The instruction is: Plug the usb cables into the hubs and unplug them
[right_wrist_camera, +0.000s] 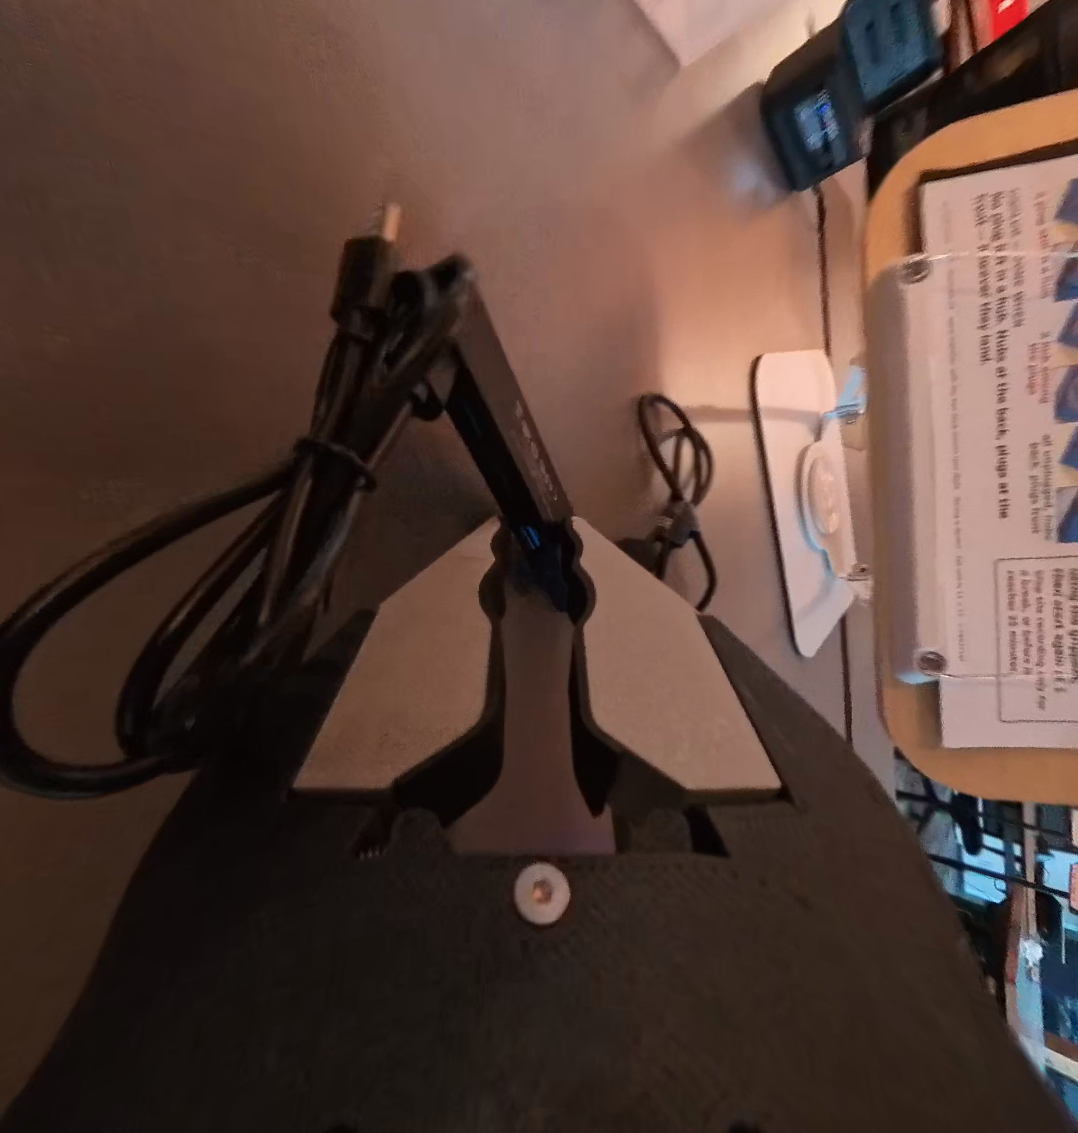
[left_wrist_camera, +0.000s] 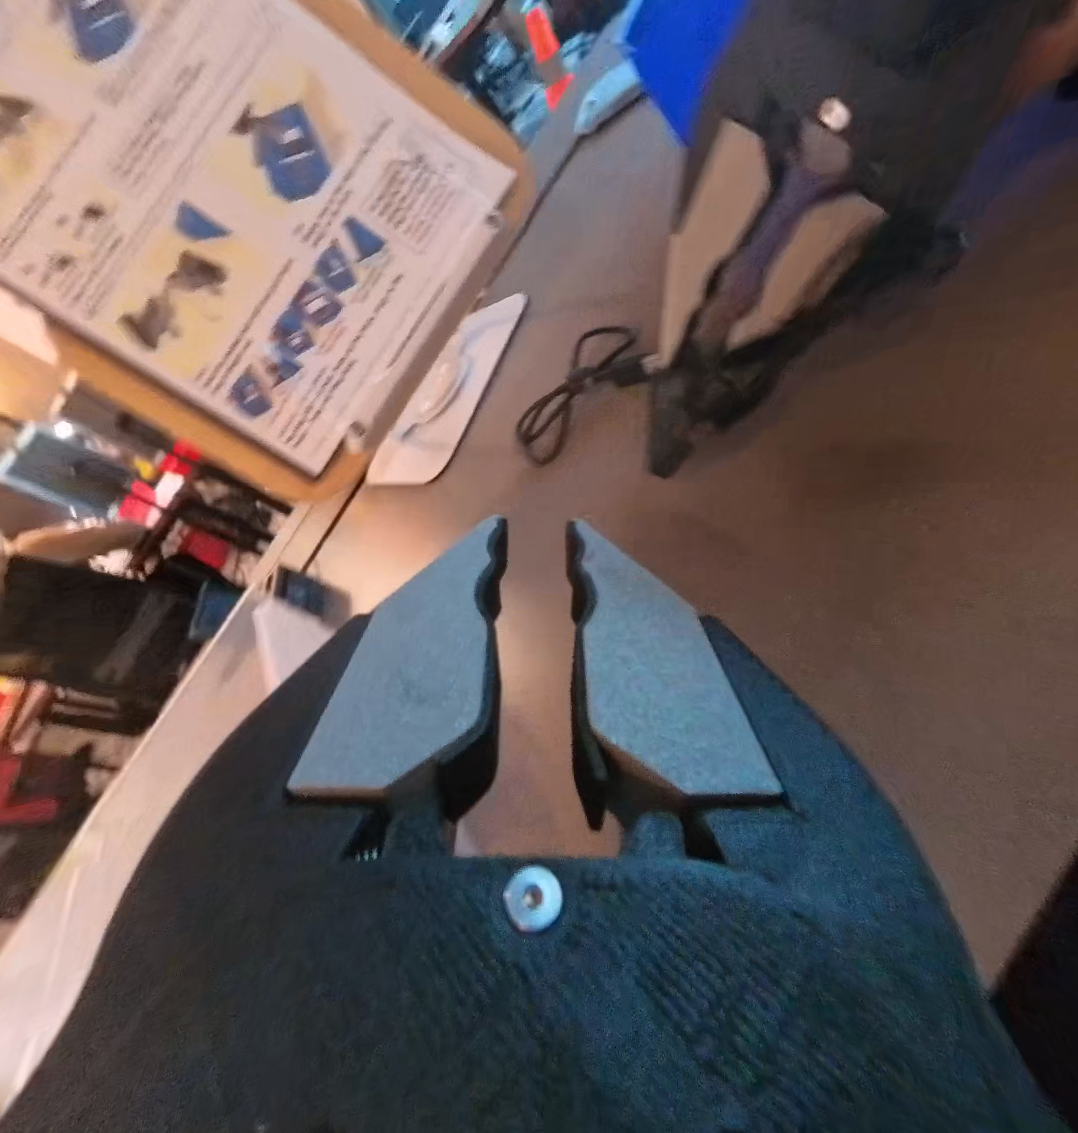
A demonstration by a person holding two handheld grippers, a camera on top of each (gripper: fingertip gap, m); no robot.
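The right claw (right_wrist_camera: 536,552) is clamped by its tips on one end of a slim black USB hub (right_wrist_camera: 512,423), lifted clear of the brown table (right_wrist_camera: 156,153); the hub's bundled black cable (right_wrist_camera: 316,466) and plug hang from its far end. The left claw (left_wrist_camera: 535,533) stands narrowly parted and holds nothing. Farther off, another coiled cable (left_wrist_camera: 570,398) lies on the table beside a white card (left_wrist_camera: 457,392).

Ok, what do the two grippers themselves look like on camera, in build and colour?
Both look alike. The left gripper has two flat grey fingers tapering to points, with wavy, notched black inner edges. They sit in a black textured body with a silver bolt at its centre. The right gripper has the same grey fingers, black body and bolt. No sleeves or cabling on them show.
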